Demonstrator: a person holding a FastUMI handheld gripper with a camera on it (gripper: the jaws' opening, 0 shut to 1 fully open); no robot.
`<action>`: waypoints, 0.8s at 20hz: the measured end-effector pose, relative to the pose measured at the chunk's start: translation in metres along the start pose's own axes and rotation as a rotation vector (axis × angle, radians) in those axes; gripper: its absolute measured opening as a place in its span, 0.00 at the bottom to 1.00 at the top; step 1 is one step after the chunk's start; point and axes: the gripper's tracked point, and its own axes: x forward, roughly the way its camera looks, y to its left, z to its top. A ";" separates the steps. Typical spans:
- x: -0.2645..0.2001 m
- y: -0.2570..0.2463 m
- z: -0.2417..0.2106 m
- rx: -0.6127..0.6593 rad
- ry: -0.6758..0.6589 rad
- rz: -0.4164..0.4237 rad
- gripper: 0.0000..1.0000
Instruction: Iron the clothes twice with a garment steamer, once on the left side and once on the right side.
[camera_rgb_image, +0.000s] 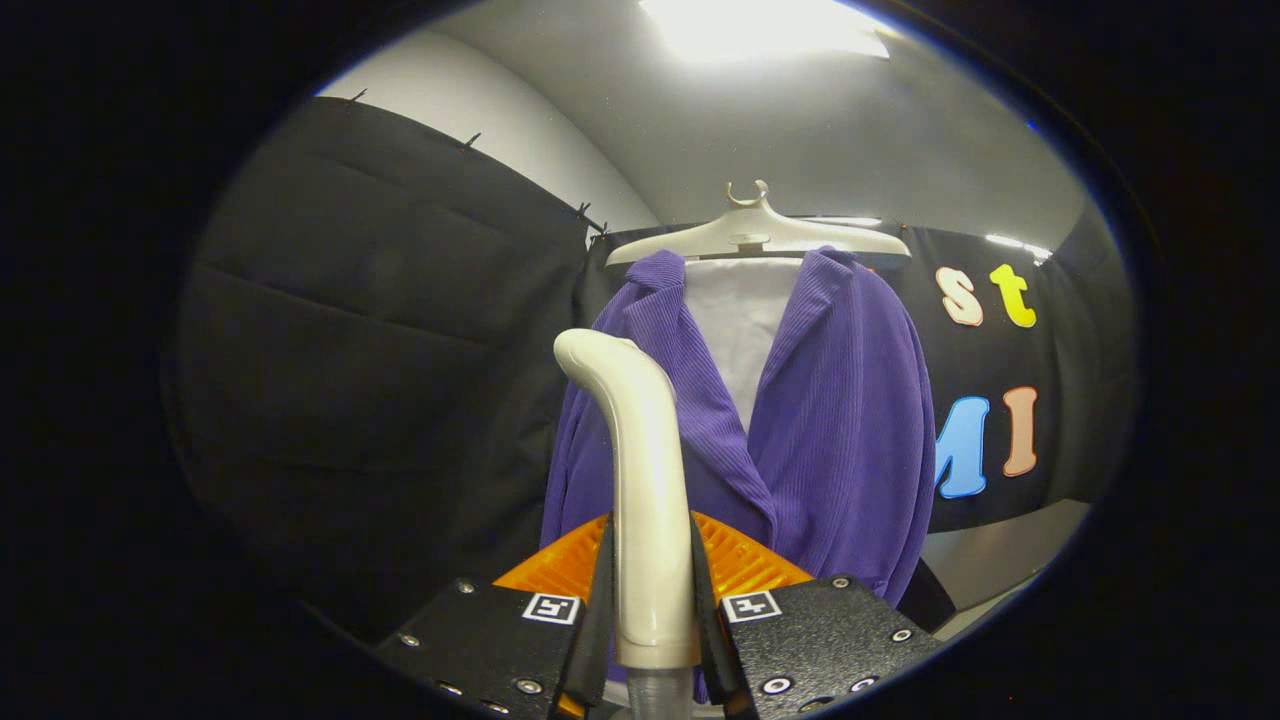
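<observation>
The gripper (650, 600) has its jaws narrow, both fingers pressing the sides of the steamer (640, 480) handle, which stands upright between them with its long axis vertical and its curved head tipped toward the jacket (850, 420). The purple jacket hangs on a hanger (760, 235) against the booth wall, just beyond the fingers and a little right of the steamer head. Judging by that, the head must travel forward to meet the cloth
</observation>
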 end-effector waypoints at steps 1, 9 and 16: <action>-0.003 0.000 -0.007 0.001 0.006 0.002 0.37; -0.019 -0.007 -0.073 0.004 0.108 0.001 0.37; -0.033 -0.002 -0.113 0.004 0.164 0.016 0.37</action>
